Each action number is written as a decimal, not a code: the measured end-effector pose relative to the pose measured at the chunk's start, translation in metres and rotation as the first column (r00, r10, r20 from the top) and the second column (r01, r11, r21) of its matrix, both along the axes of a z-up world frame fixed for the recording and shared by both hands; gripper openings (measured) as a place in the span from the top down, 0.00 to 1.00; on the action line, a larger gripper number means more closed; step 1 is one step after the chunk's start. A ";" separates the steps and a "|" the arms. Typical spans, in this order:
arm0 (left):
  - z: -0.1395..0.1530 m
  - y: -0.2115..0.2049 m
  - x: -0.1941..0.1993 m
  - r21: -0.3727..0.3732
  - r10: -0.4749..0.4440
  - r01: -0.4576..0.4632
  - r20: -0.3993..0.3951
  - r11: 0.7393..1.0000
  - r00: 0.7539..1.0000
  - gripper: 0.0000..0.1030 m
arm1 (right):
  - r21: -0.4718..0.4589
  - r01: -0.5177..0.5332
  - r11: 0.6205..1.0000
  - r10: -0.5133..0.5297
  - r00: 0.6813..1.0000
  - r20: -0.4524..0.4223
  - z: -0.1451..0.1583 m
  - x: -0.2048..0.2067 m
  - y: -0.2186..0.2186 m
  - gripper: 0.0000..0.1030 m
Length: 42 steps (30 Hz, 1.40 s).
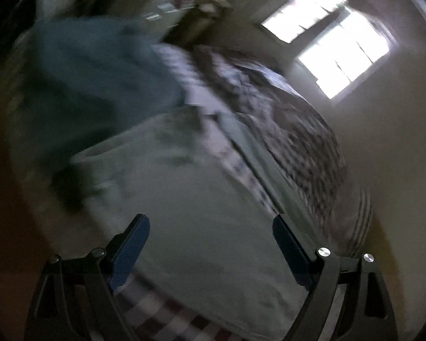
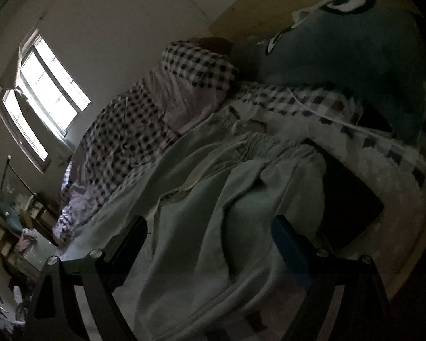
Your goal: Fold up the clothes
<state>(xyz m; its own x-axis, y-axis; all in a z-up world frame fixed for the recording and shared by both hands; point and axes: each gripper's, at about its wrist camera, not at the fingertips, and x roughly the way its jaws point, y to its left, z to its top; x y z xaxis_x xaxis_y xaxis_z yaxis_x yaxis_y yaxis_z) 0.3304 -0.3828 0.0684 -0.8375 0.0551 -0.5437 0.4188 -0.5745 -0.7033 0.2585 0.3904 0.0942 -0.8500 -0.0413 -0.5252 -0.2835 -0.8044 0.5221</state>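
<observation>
The pale grey-green garment (image 2: 201,199) lies spread on the bed, directly in front of both grippers. In the right wrist view the right gripper (image 2: 210,236) has its two fingers wide apart, with nothing between them; the cloth lies under and beyond them, but I cannot tell if they touch it. In the left wrist view the left gripper (image 1: 210,236) is also spread wide and holds nothing, and the same garment (image 1: 184,199) fills the space between its blue pads (image 1: 130,253). This view is blurred.

The bed carries a checked bedsheet (image 2: 122,130) with small dark squares on a light ground. It is rumpled at the far left, next to a checked pillow (image 2: 198,65). At the far right lies a large blue-grey plush toy (image 2: 355,65) with a white eye. A dark flat rectangular object (image 2: 346,196) rests just right of the garment. A bright window (image 2: 42,85) is in the plain wall to the left.

The garment looks soft, like fleece, with a gathered elastic waistband (image 2: 241,139) and a cord at its far end, and with long folds.
</observation>
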 end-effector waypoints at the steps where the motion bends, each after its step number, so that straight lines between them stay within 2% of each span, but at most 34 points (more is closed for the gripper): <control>1: -0.008 -0.010 0.008 0.050 0.025 -0.025 0.003 0.998 1.000 0.12 | 0.003 -0.005 1.000 0.005 1.000 -0.001 0.000 -0.002 -0.003 0.11; 4: -0.033 -0.027 0.011 0.156 0.036 -0.046 0.065 0.987 0.997 0.12 | 0.011 -0.020 1.000 0.020 1.000 -0.004 -0.001 -0.008 -0.012 0.11; 6: -0.046 -0.032 0.006 0.186 0.019 -0.044 0.129 0.982 0.991 0.12 | 0.016 -0.030 0.999 0.030 1.000 -0.006 -0.001 -0.011 -0.019 0.11; 15: -0.061 -0.039 -0.018 0.116 -0.060 0.034 0.222 0.993 0.973 0.13 | 0.102 -0.061 0.993 0.064 0.998 -0.025 -0.002 -0.017 -0.047 0.11; 18: -0.061 -0.041 -0.013 0.132 -0.093 0.069 0.183 0.989 0.979 0.15 | 0.100 -0.058 0.993 0.061 0.998 -0.022 -0.002 -0.011 -0.048 0.11; 21: -0.058 -0.044 -0.008 0.122 -0.084 0.065 0.157 0.990 0.984 0.18 | 0.079 -0.036 0.996 0.038 0.999 -0.021 -0.003 -0.005 -0.044 0.11; 23: -0.060 -0.048 -0.010 0.131 -0.078 0.057 0.159 0.990 0.984 0.26 | 0.065 -0.020 0.998 0.021 1.000 -0.019 -0.003 -0.002 -0.041 0.11; 28: -0.069 -0.053 -0.022 0.137 -0.091 0.066 0.186 0.988 0.978 0.31 | 0.025 0.013 1.000 -0.013 1.000 -0.010 -0.007 0.004 -0.030 0.11; 34: -0.073 -0.047 -0.035 0.127 -0.126 0.104 0.182 0.986 0.975 0.39 | -0.022 0.028 0.999 -0.028 1.000 -0.005 -0.011 0.004 -0.022 0.11; 38: -0.074 -0.048 -0.033 0.164 -0.131 0.103 0.169 0.981 0.977 0.47 | -0.028 0.019 0.999 -0.019 1.000 -0.010 -0.010 0.003 -0.023 0.11; 42: -0.079 -0.050 -0.031 0.222 -0.133 0.095 0.165 0.970 0.977 0.47 | -0.029 -0.006 1.000 0.006 1.000 -0.008 -0.011 0.000 -0.028 0.11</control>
<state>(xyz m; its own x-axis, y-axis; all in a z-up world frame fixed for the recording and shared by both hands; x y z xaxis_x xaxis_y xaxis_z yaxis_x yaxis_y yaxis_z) 0.2998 -0.4326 -0.0109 -0.7100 0.2746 -0.6485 0.4885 -0.4713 -0.7343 0.2587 0.3621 0.0828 -0.8538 -0.0614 -0.5170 -0.2748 -0.7903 0.5476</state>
